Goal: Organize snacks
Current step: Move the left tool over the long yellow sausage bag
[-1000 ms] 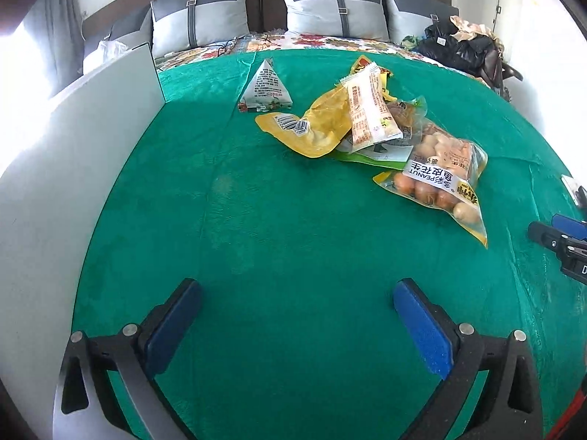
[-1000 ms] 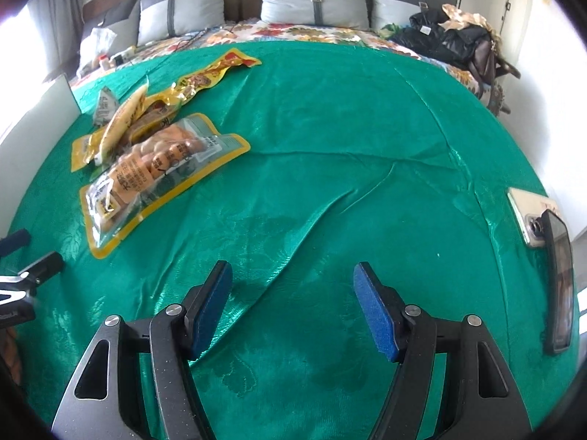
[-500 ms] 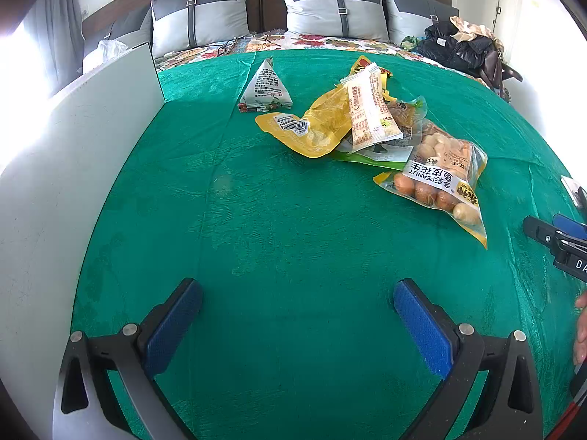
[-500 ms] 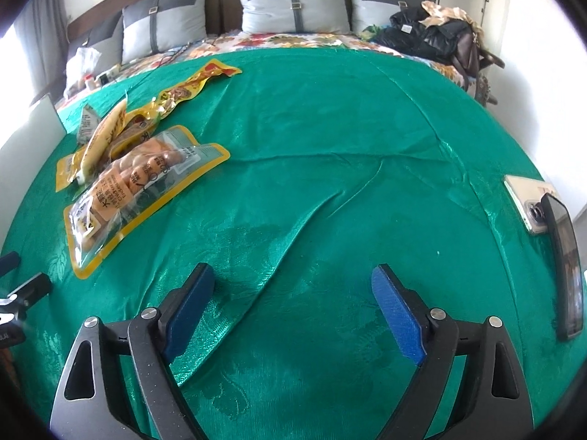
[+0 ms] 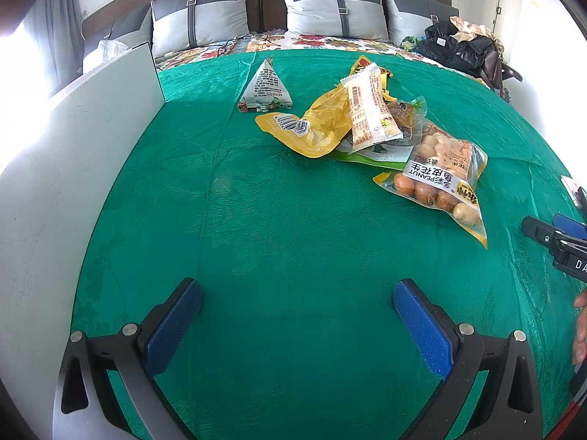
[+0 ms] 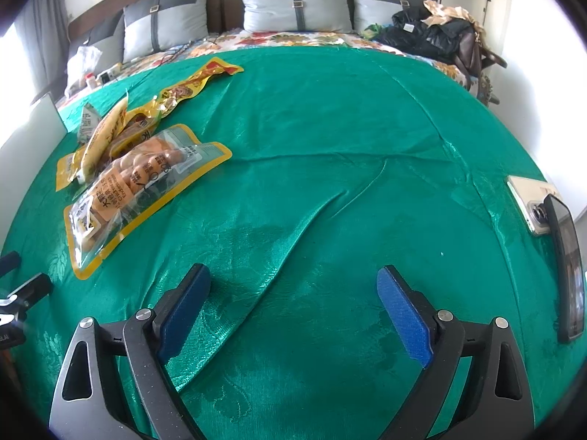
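Plainly, the largest thing in either view is the green bedspread, which fills most of both frames, with grey pillows along the top and a white board standing at the left edge of the left wrist view. The snacks lie heaped in the upper right of that view and the centre left of the right wrist view, all untouched. The peanut bag is nearest the lower right. The yellow pouch and the long cream wrapper overlap it further up. The small pyramid packet sits apart at the upper middle. Two phones rest at the right edge of the right wrist view.

What has changed is the right gripper. A second ago its blue pads stood much closer together. Now its jaws are opening, nearly full wide, with only wrinkled cloth between them. The left gripper is as it was, fingers spread wide over bare cloth, holding nothing.

This suggests the sorting has not begun. Both tools look readied for a first pick. The peanut bag lies closest to the right gripper, to the upper left of its fingers, so it seems the likely first target. Its slick, loosely filled film may slide or sag when pinched.
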Motion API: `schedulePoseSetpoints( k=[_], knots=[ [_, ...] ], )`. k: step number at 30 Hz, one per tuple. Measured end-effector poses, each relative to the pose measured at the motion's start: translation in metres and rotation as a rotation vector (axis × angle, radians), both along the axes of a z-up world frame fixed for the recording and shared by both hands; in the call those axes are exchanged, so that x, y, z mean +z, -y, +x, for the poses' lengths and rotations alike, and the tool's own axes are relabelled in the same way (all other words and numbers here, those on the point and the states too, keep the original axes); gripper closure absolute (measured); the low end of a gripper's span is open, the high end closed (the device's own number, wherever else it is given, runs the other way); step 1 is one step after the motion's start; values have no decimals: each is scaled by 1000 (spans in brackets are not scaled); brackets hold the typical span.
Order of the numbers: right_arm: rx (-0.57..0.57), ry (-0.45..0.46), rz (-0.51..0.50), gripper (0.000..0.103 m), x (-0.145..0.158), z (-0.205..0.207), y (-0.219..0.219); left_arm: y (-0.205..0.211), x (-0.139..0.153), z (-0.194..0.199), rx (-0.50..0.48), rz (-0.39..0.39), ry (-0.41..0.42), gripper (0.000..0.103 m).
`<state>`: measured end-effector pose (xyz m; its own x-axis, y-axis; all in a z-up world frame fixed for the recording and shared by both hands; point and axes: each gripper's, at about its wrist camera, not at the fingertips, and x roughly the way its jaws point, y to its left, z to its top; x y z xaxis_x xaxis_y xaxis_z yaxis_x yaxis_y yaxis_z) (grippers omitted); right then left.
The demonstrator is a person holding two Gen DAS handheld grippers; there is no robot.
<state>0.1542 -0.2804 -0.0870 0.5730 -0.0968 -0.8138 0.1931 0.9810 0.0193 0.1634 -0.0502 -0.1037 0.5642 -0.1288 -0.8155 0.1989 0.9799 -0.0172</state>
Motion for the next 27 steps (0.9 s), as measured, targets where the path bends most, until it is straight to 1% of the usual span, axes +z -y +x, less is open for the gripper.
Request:
schedulePoseSetpoints(
  k=[7,8,11,12,15,17,19,22,24,26,27],
  knots=[
    [0,0,0,8,0,0,0,0,0,0,-1,0,-3,0],
    [0,0,0,8,0,0,0,0,1,2,-7,3,-18,0],
    [0,0,0,8,0,0,0,1,8,17,-53,12,-106,0],
    [0,0,0,8,0,0,0,0,11,23,-61,9,-114,0],
    [0,0,0,8,0,0,0,-1,29,49,-60,43,-69,1],
    [0,0,0,8,0,0,0,0,41,73,-71,48,-37,1],
    [0,-1,0,8,0,0,0,6,43,99,-117,47,-55,1],
    [0,-1,1,8,0,0,0,30,35,134,-228,111,-114,1],
    [0,-1,1,8,0,0,0,42,27,148,-292,146,-127,1],
    [0,-1,1,8,0,0,0,44,19,157,-303,151,-150,10],
    [0,-1,1,8,0,0,0,40,18,159,-297,114,-167,22]
  ],
)
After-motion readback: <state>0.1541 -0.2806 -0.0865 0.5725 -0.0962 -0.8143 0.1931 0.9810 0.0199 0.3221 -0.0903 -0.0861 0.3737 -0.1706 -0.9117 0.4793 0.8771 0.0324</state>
